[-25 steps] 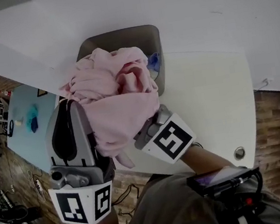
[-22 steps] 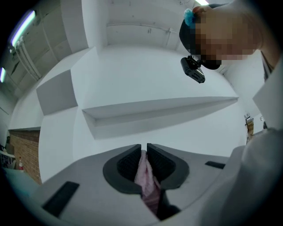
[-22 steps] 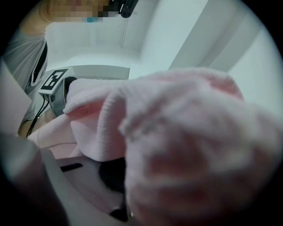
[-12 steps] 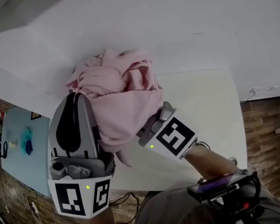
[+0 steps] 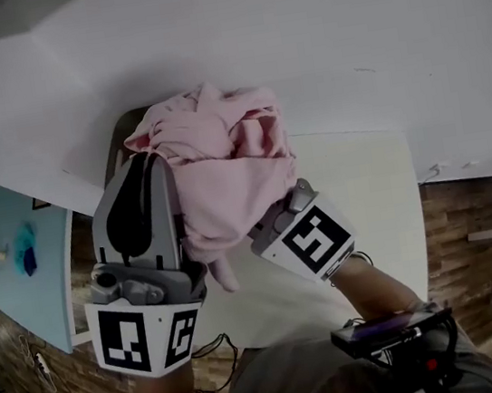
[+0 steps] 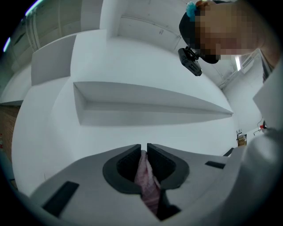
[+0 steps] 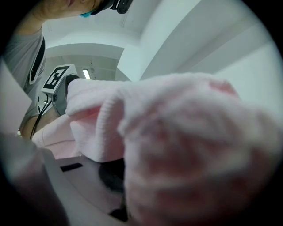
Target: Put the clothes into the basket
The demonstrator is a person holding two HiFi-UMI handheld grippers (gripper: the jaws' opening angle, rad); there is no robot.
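Transfer under way: pink garment (image 5: 224, 171) hangs bunched between both grippers. A second ago the grey basket (image 5: 120, 138) showed open behind it; the bundle now covers nearly all of it and only the left rim peeks out. Left gripper (image 5: 151, 161) is nearly closed, pinching a pink fold. Right gripper (image 5: 275, 221) has its jaws pressed together, buried under cloth, likely on a fold too. The garment is in the air above the basket at the back of the counter (image 5: 367, 209), not yet inside. What remains looks like lowering and letting go.
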